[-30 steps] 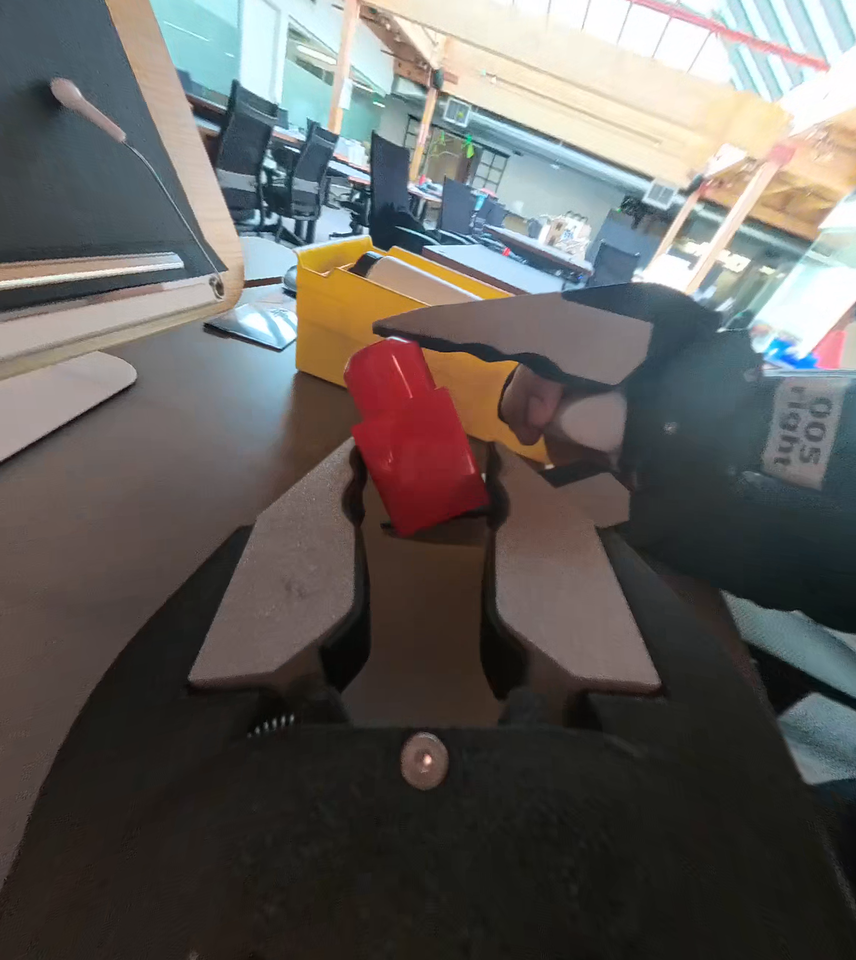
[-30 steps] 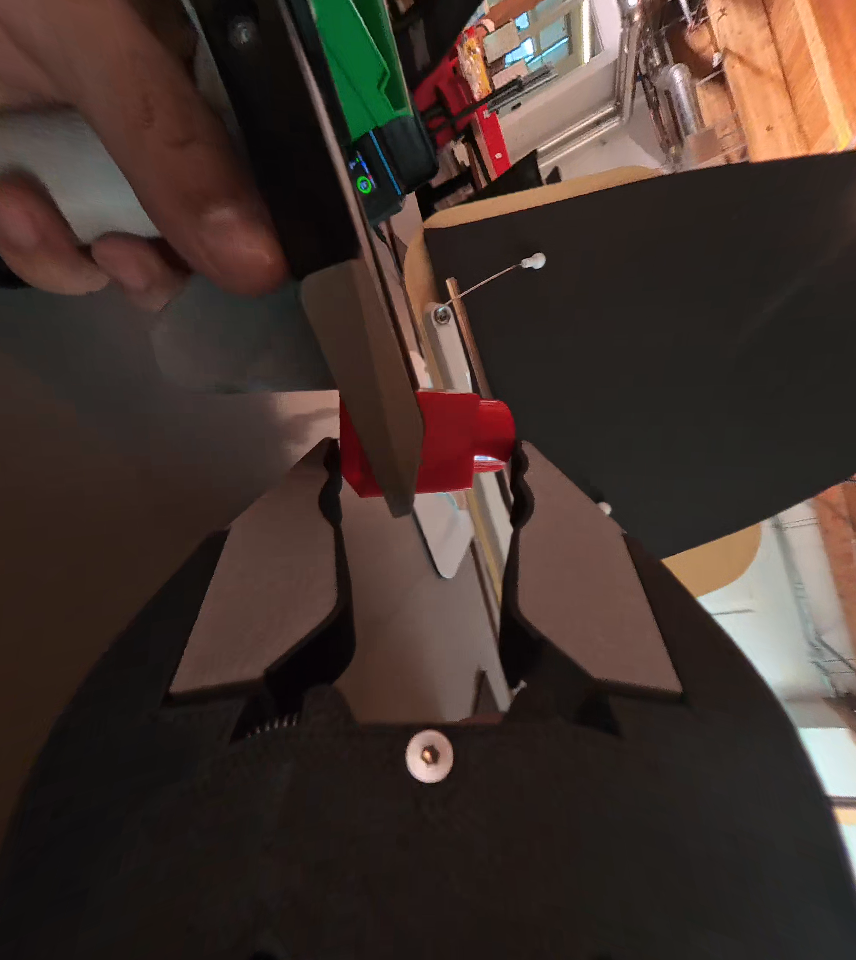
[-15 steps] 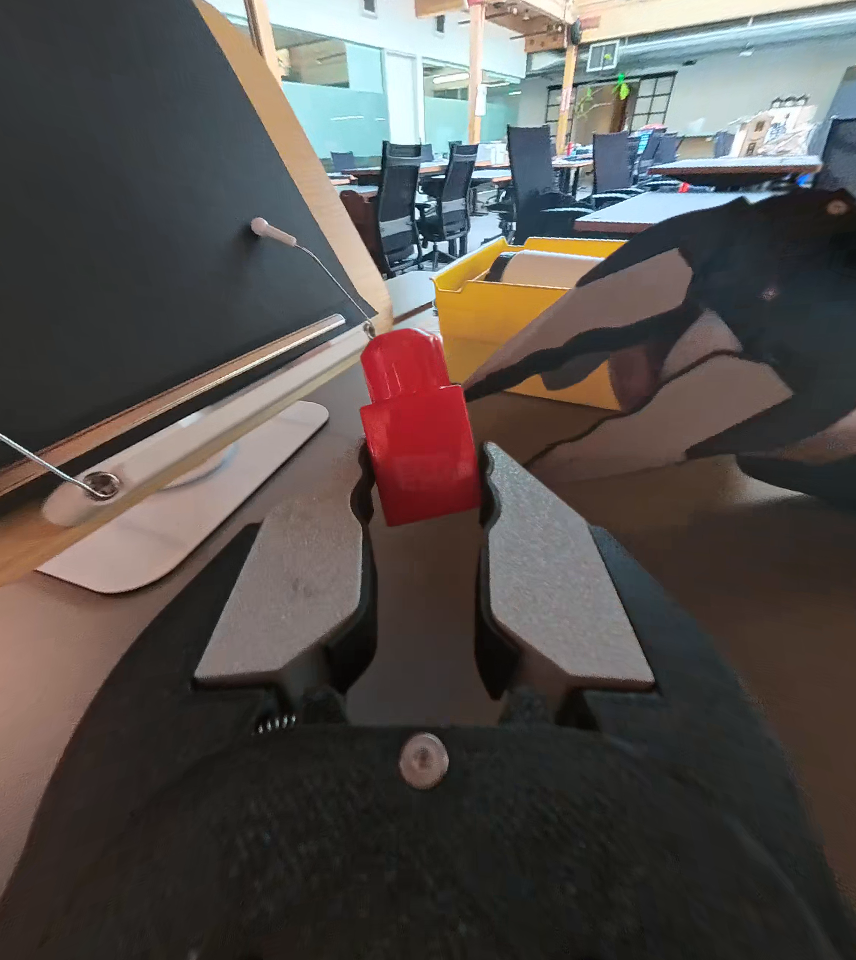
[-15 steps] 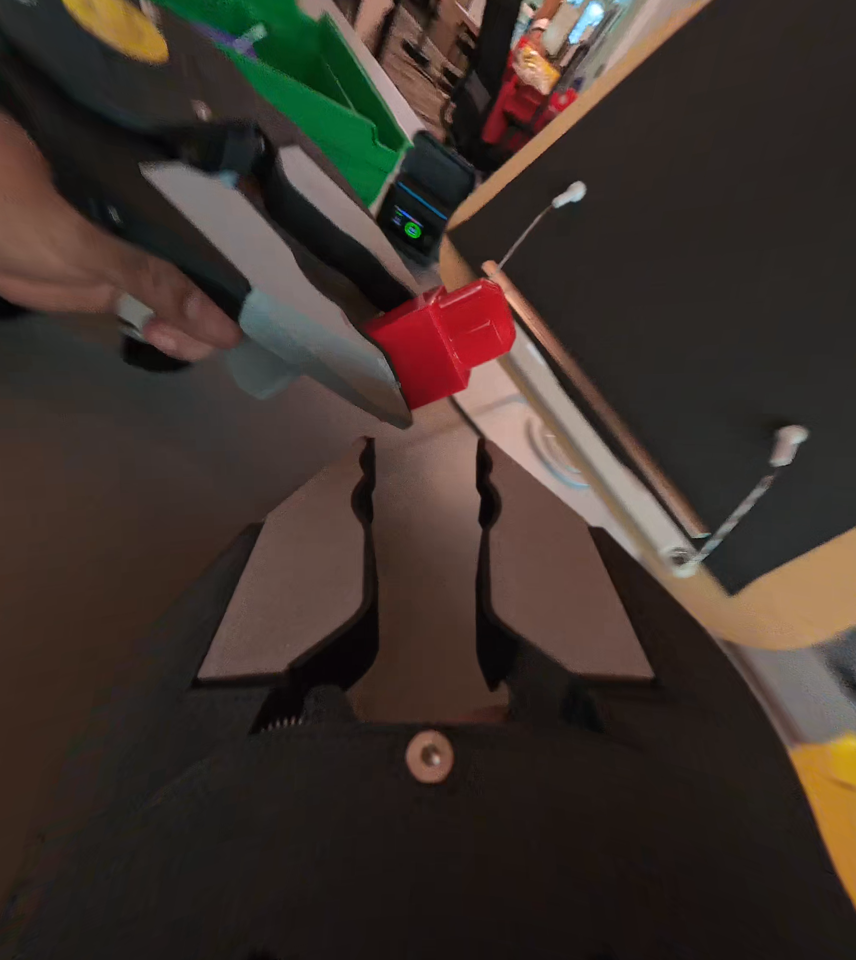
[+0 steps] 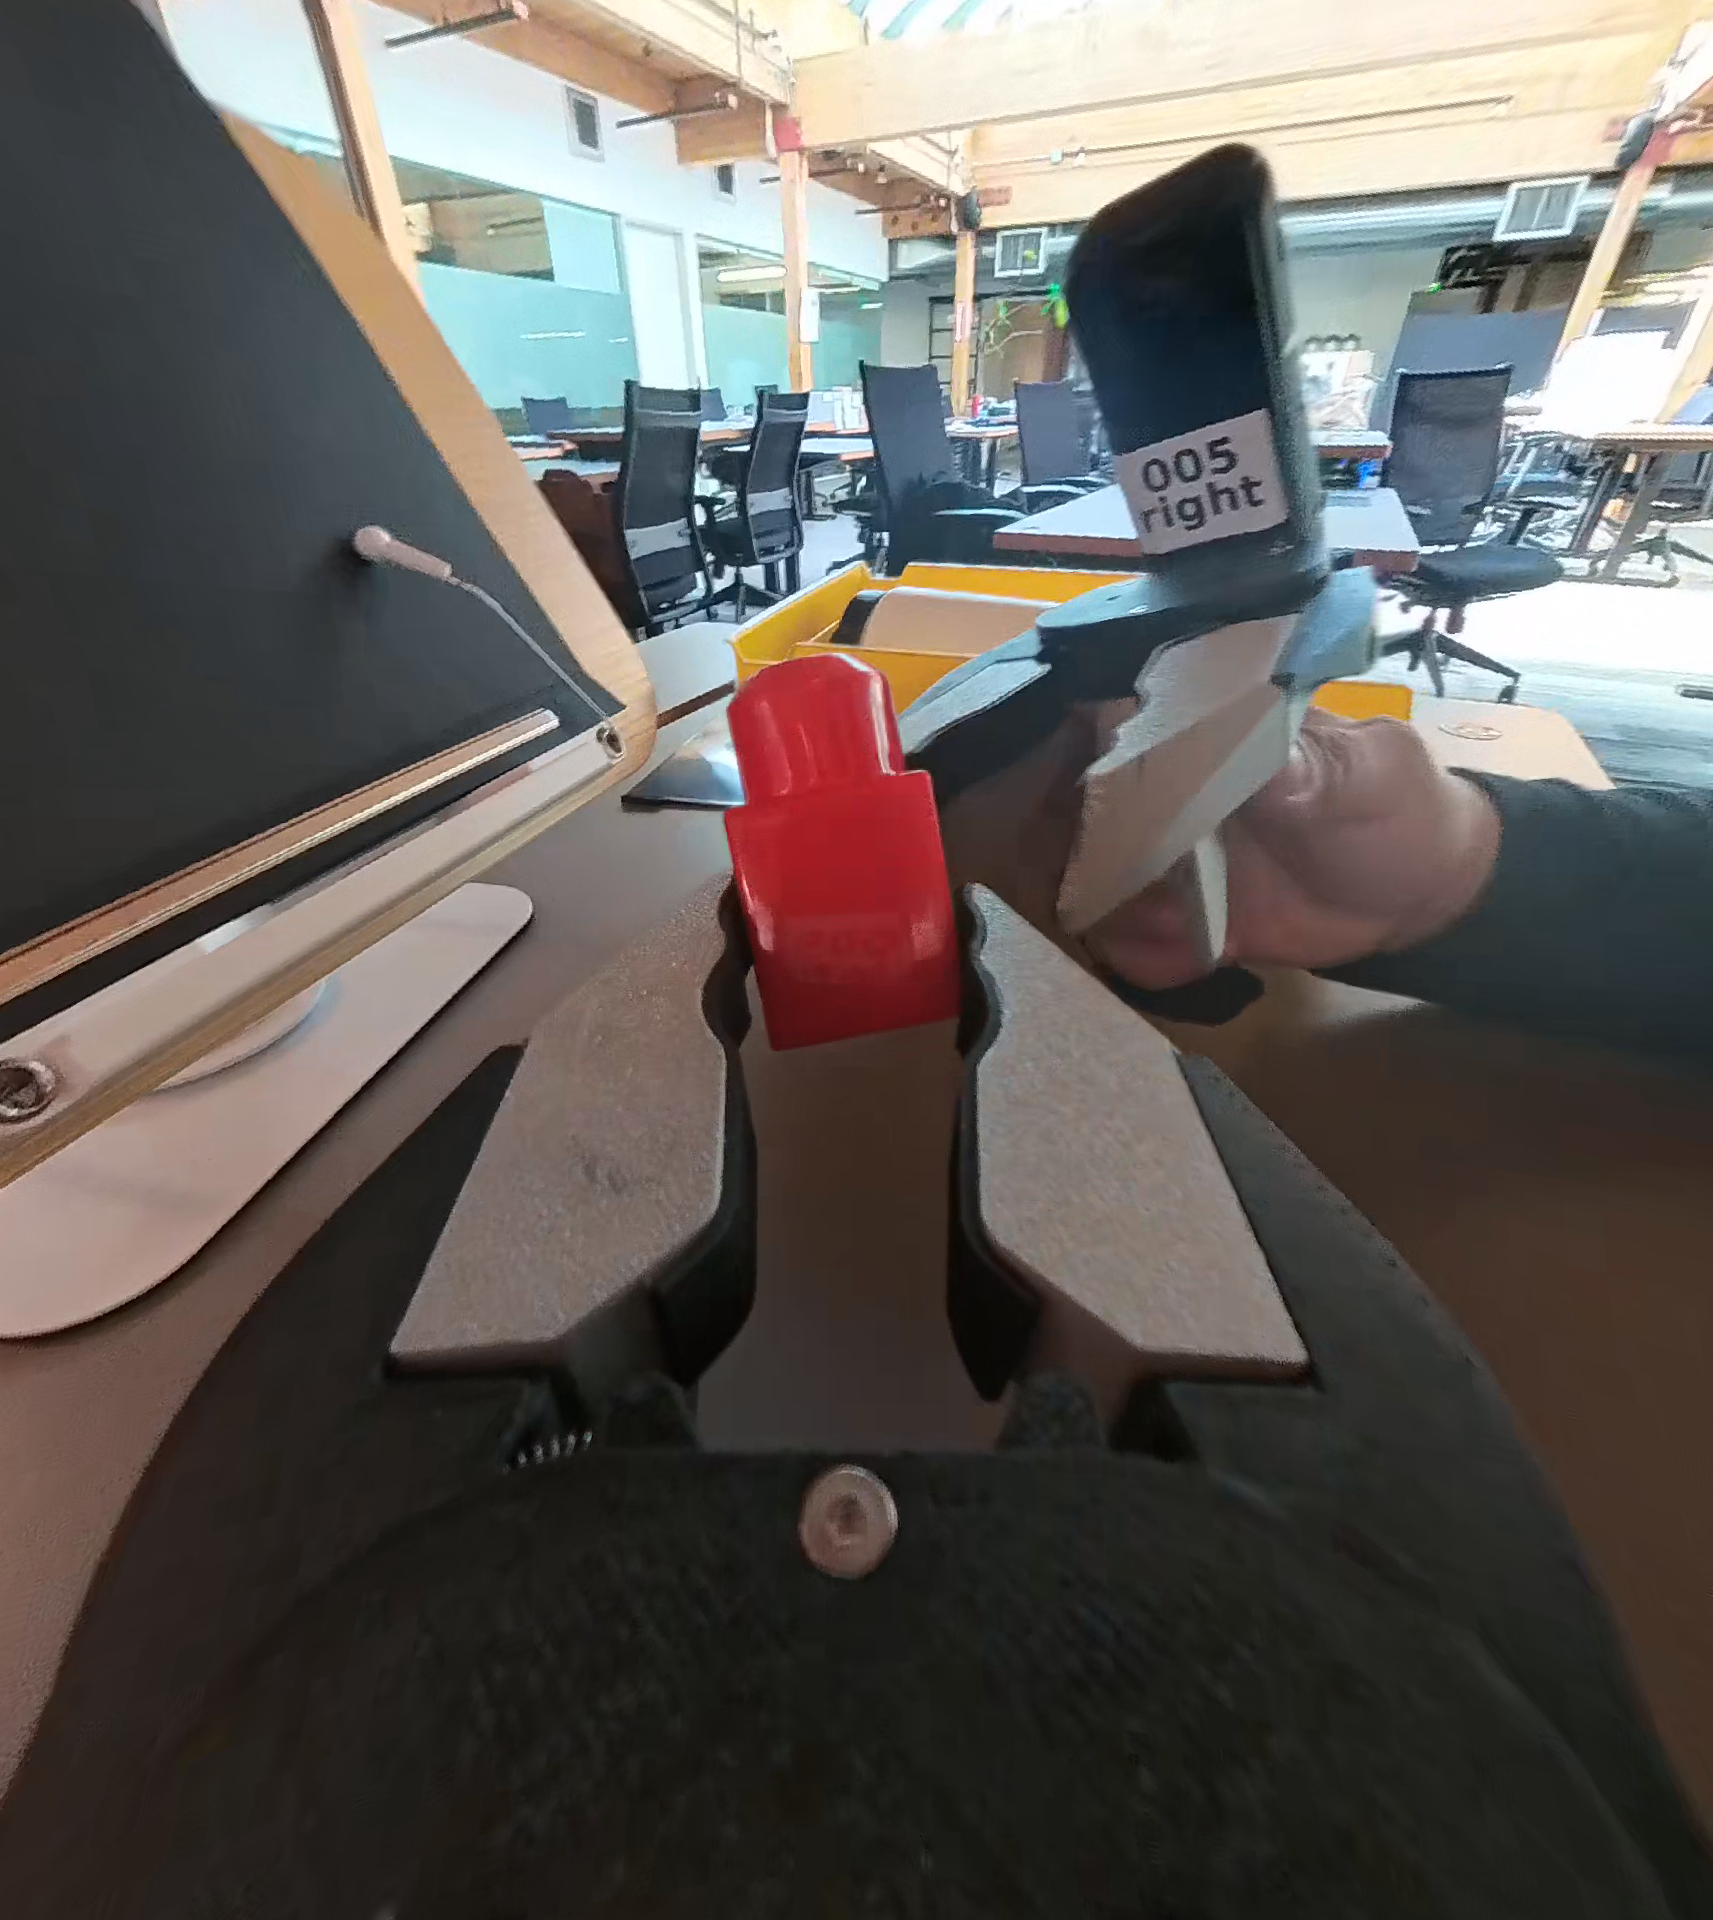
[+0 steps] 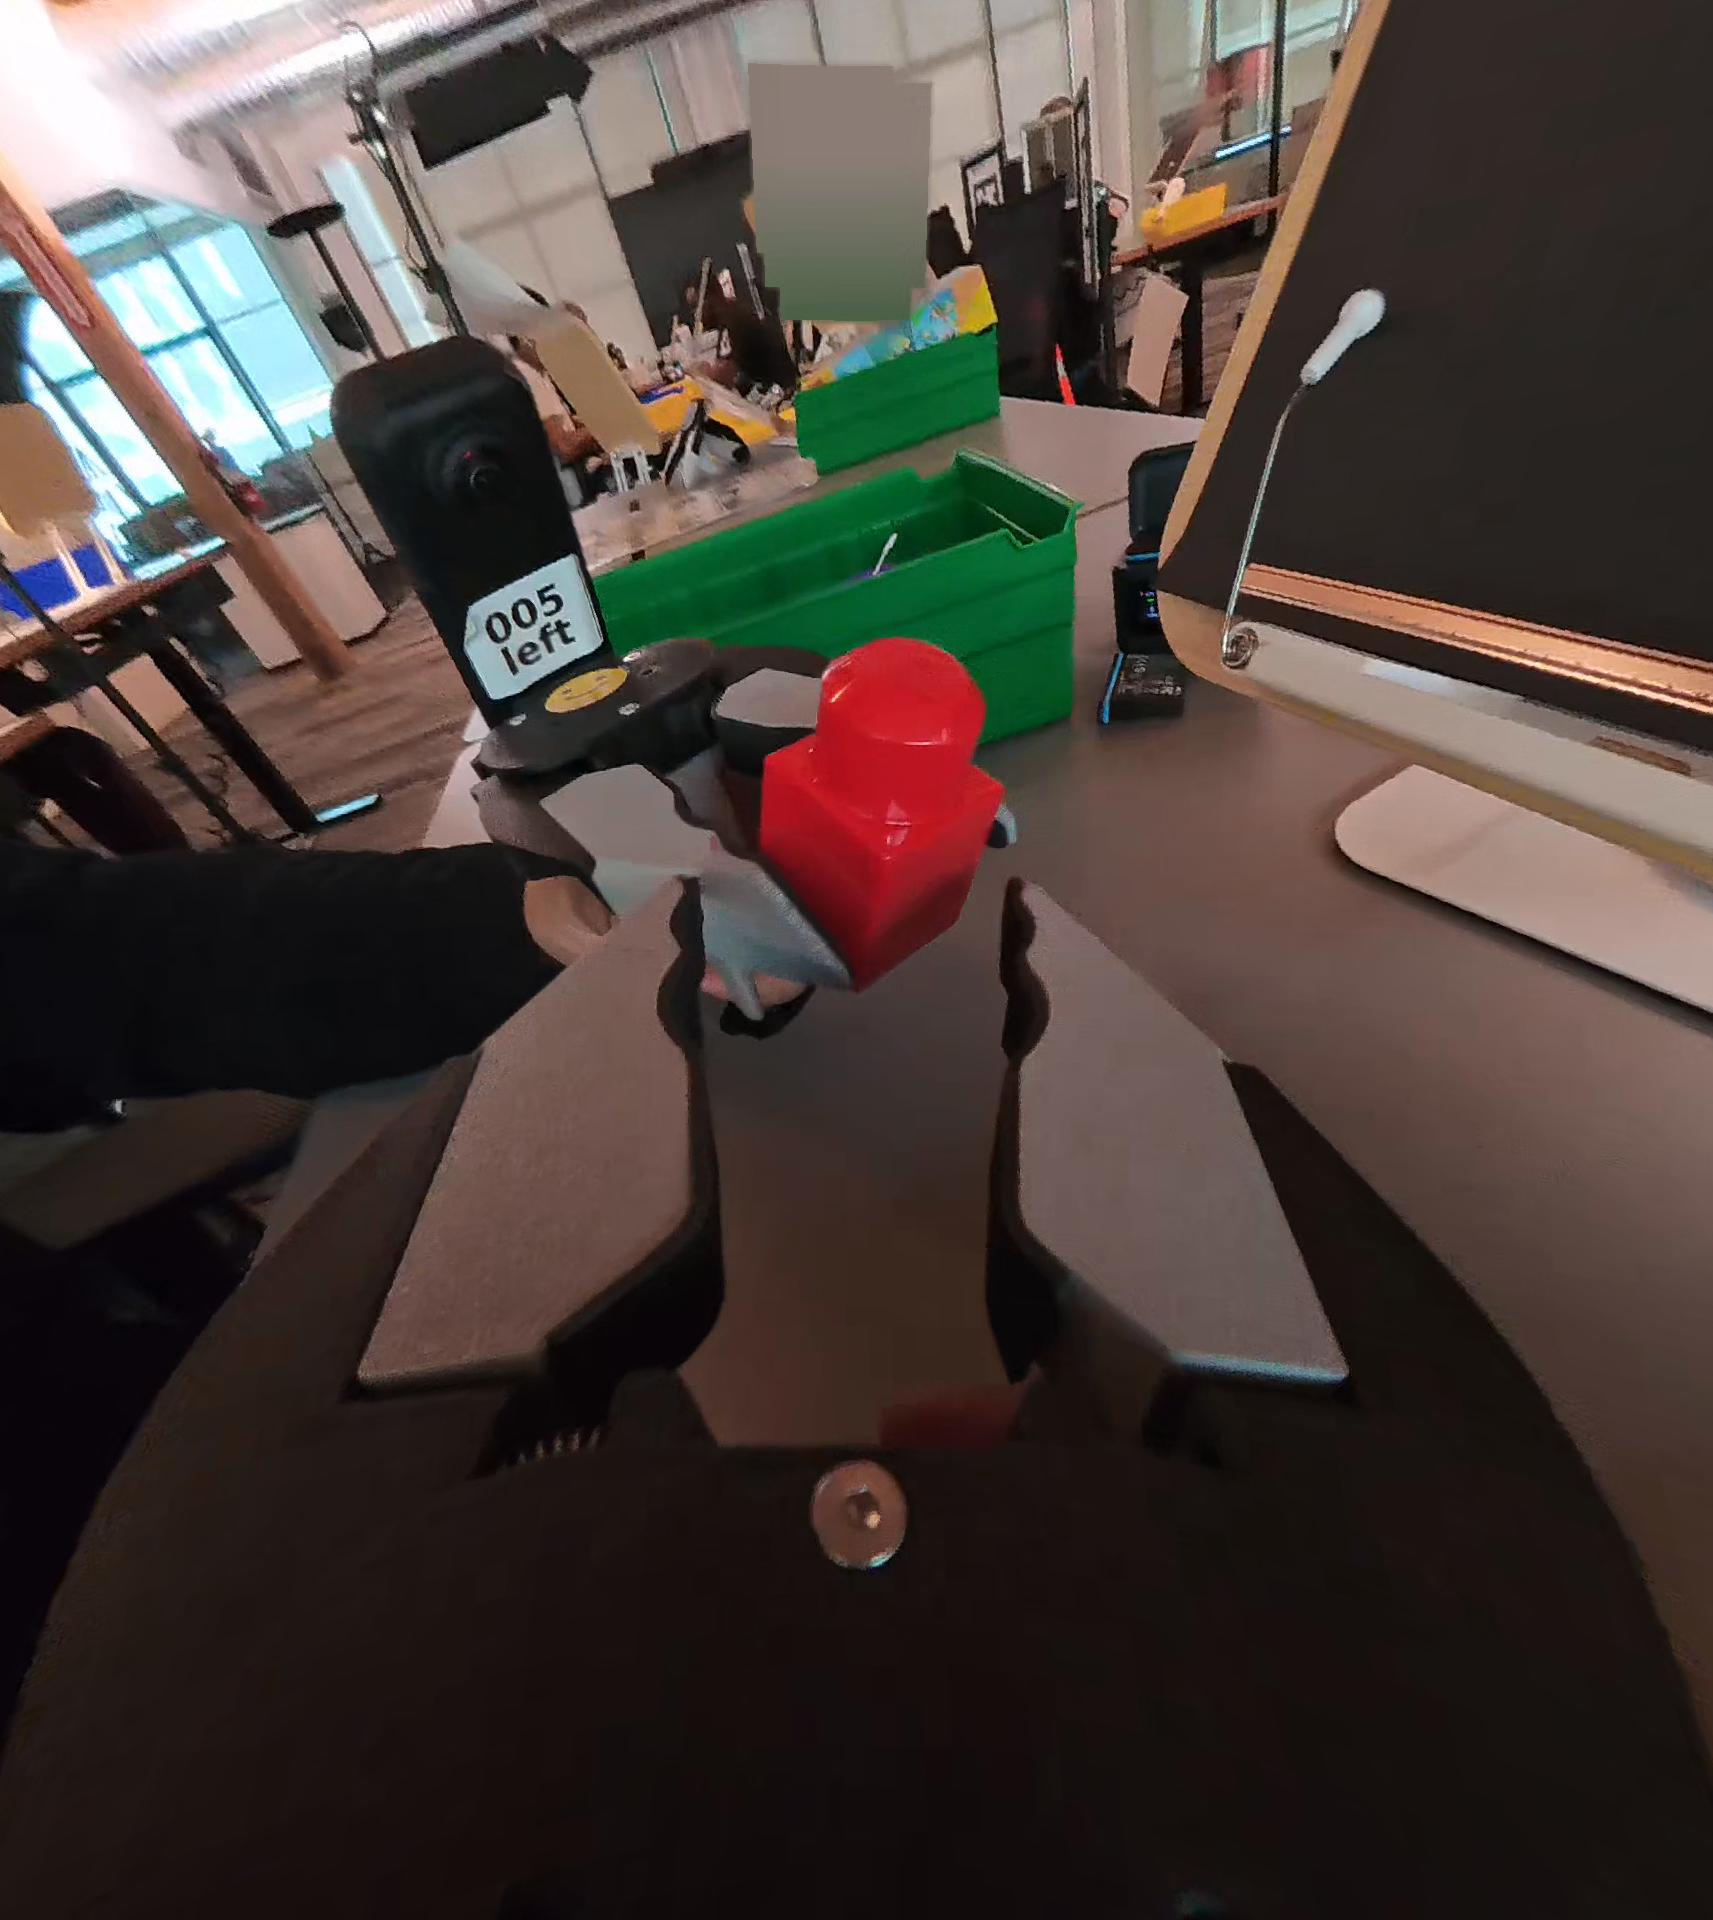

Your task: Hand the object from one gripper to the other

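red block (image 5: pixel 847 914) between left fingers (image 5: pixel 623 1101)

The red object (image 5: pixel 836 883) is a glossy plastic piece with a squarish block for a body and a narrower, rounded, faintly ridged cap on top. It stands nearly upright, cap upward, tilted slightly. Its lower body is pinched between the two fingertips of the left gripper (image 5: pixel 844 971), whose fingers touch its left and right faces; the cap and the upper body rise clear above them. It is held above the dark tabletop, not resting on it. In the right wrist view the red object (image 6: pixel 878 805) shows a flat-topped cap and a sharp vertical corner, just ahead of the right gripper (image 6: pixel 852 940), whose fingers stand apart without touching it.
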